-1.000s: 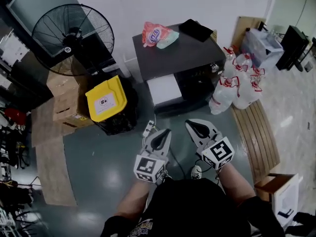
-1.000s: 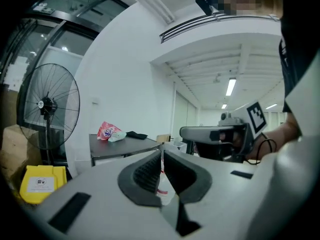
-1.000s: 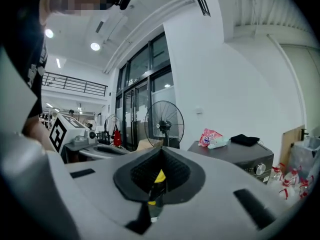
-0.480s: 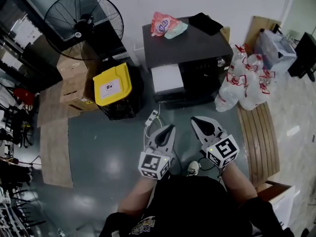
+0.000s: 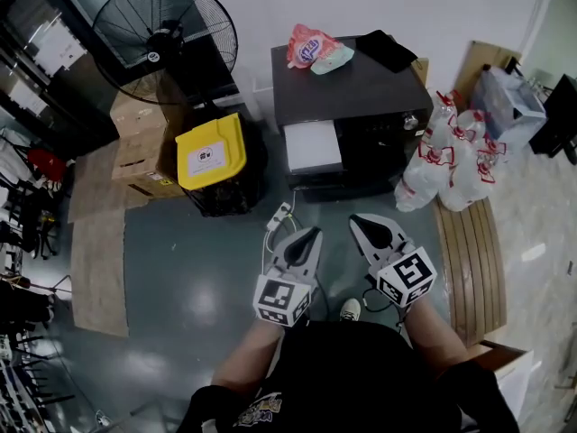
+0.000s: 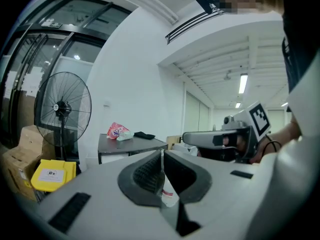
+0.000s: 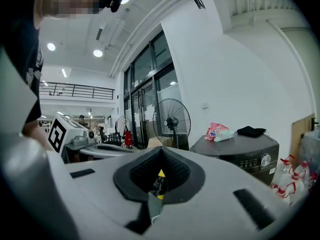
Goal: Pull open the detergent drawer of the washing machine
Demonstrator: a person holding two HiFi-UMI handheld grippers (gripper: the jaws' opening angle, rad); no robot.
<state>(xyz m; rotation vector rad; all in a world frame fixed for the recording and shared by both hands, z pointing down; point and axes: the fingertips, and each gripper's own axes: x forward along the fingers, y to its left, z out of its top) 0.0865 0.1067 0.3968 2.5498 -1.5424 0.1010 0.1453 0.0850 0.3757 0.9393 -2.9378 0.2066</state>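
The dark grey washing machine (image 5: 361, 87) stands against the far wall, with a white panel (image 5: 312, 146) at the upper left of its front. I cannot tell whether that panel is pulled out. My left gripper (image 5: 311, 234) and right gripper (image 5: 355, 220) hover side by side over the floor, well short of the machine, both shut and empty. In the left gripper view the shut jaws (image 6: 161, 152) point level toward the machine (image 6: 131, 145), which is to the left. In the right gripper view the shut jaws (image 7: 160, 149) have the machine (image 7: 246, 153) to the right.
A pink bag (image 5: 309, 45) and a black cloth (image 5: 388, 49) lie on the machine. A yellow-lidded bin (image 5: 211, 152), cardboard boxes (image 5: 140, 142) and a standing fan (image 5: 166, 36) are on the left. White plastic bags (image 5: 442, 165) and a wooden board (image 5: 471, 251) are on the right. A power strip (image 5: 278, 216) lies on the floor ahead.
Both grippers have edged a little toward the machine and stayed shut. The head view has shifted, so the machine and bin sit further right in the picture.
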